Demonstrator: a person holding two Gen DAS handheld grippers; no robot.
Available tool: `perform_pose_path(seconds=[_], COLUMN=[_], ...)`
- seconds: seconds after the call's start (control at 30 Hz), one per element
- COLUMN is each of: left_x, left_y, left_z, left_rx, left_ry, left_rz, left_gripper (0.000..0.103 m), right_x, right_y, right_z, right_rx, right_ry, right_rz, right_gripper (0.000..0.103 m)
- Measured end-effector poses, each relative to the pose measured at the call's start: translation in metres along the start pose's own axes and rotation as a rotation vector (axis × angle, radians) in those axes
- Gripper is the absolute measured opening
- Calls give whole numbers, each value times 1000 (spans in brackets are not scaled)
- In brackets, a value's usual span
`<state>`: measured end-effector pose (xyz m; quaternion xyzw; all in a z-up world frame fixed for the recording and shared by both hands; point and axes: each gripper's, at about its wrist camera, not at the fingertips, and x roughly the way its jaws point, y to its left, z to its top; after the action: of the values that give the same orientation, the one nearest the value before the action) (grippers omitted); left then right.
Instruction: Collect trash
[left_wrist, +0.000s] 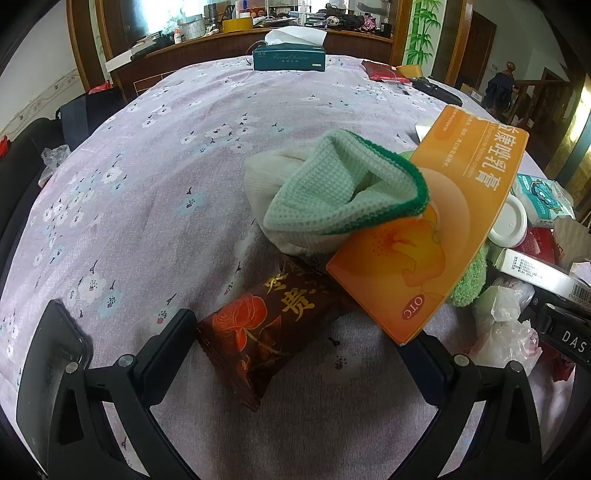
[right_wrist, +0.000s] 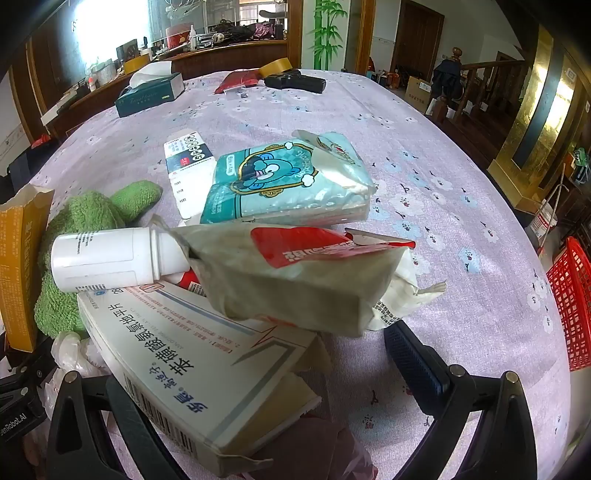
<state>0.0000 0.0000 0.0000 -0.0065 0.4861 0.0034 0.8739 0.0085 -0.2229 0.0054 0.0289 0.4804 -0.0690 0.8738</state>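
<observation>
Brown snack wrapper lying low centre in the left wrist view on the flowered desk, between the wide-spread jaws of the left gripper, with an orange medicine box and a knitted green-and-white cloth just behind it. Over in the right wrist view, right gripper jaws spread just as wide, pinching nothing, around a white medicine box with a crumpled paper bag and white bottle resting on it. Teal tissue pack further up, red basket off the right edge.
</observation>
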Motion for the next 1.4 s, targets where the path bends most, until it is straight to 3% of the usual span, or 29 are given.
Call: perform_pose_path(seconds=[0.53,0.67,0.77,0.87,1.17,1.4], left_x=[-3,-24,-51,-83,-163,-189], left_y=[-1,-14,-11,-12,-32,-62], left_z=[-3,-12,-16,-18,-16,-19], left_rx=[-22,-8,-6,-16,-13,13], left_ry=[1,11,-42,-85,-215,-257], left_rz=[31,81,88,105,174,183], left_gripper=[103,103,103,103,103,103], right_x=[1,-2,-5,-22,-129,-165], right_y=[3,-1,-7,-19,-60,-74], right_z=[3,3,0,-11,-24,-12], right_rx=[10,-43,-98,-110,-102,-108], right_ry=[-18,18,93,110,-79,-141], right_rz=[-7,32,71,121,178,210], right_gripper=[103,103,102,101,101,102])
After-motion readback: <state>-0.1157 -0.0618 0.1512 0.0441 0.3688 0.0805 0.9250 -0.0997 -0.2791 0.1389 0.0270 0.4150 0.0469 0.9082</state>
